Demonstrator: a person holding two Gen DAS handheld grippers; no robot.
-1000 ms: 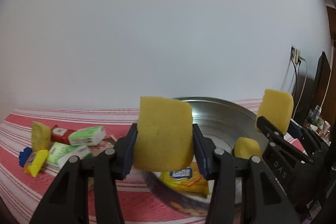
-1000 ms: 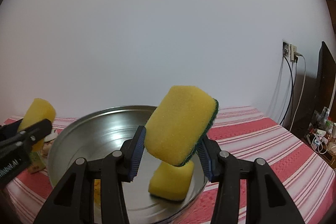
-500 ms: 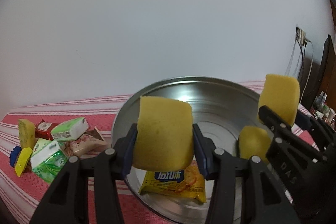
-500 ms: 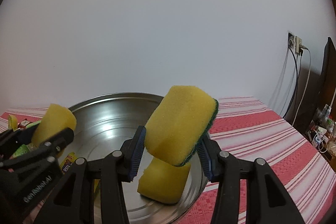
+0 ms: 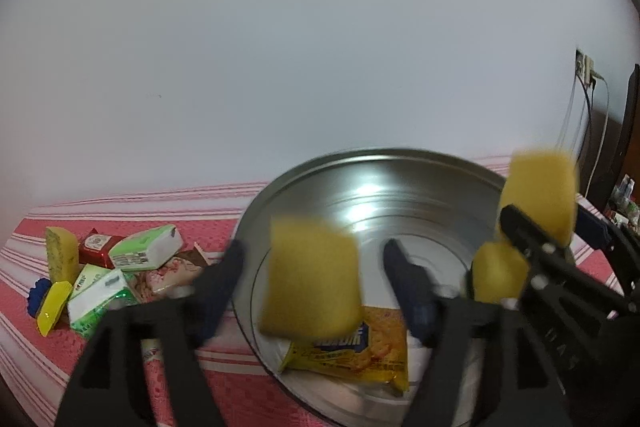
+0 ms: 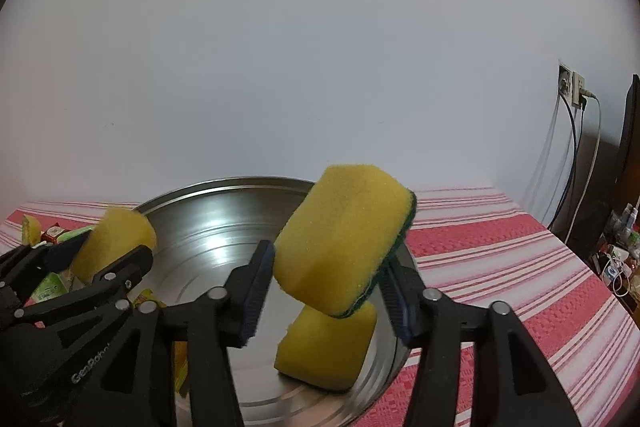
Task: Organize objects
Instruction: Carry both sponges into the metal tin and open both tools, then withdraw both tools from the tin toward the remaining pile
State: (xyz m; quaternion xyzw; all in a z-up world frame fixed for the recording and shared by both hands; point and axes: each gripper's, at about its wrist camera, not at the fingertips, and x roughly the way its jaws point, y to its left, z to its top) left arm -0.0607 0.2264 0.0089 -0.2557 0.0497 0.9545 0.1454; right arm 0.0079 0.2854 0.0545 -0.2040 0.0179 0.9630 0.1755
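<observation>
The left gripper point(image 5: 316, 279) hangs over the near left part of a round metal tray point(image 5: 384, 163), and its jaws have just been opening: they now stand wide, with clear gaps on both sides of a blurred yellow sponge point(image 5: 312, 279) that sits loose between them, above a yellow snack packet point(image 5: 360, 351) lying on the tray floor. The right gripper point(image 6: 328, 283) is over the tray's right part, and its jaws have just been opening too; a yellow sponge with a green scouring side point(image 6: 344, 239) is tilted between them, apart from the left pad, and whether it touches the right one I cannot tell. Beneath it another yellow sponge point(image 6: 328, 351) lies in the tray. The tray rests on a surface under a red-and-white striped cloth point(image 6: 500, 255). Left of the tray, a heap of small packets point(image 5: 120, 267) and one more sponge point(image 5: 62, 253) lie on the cloth
</observation>
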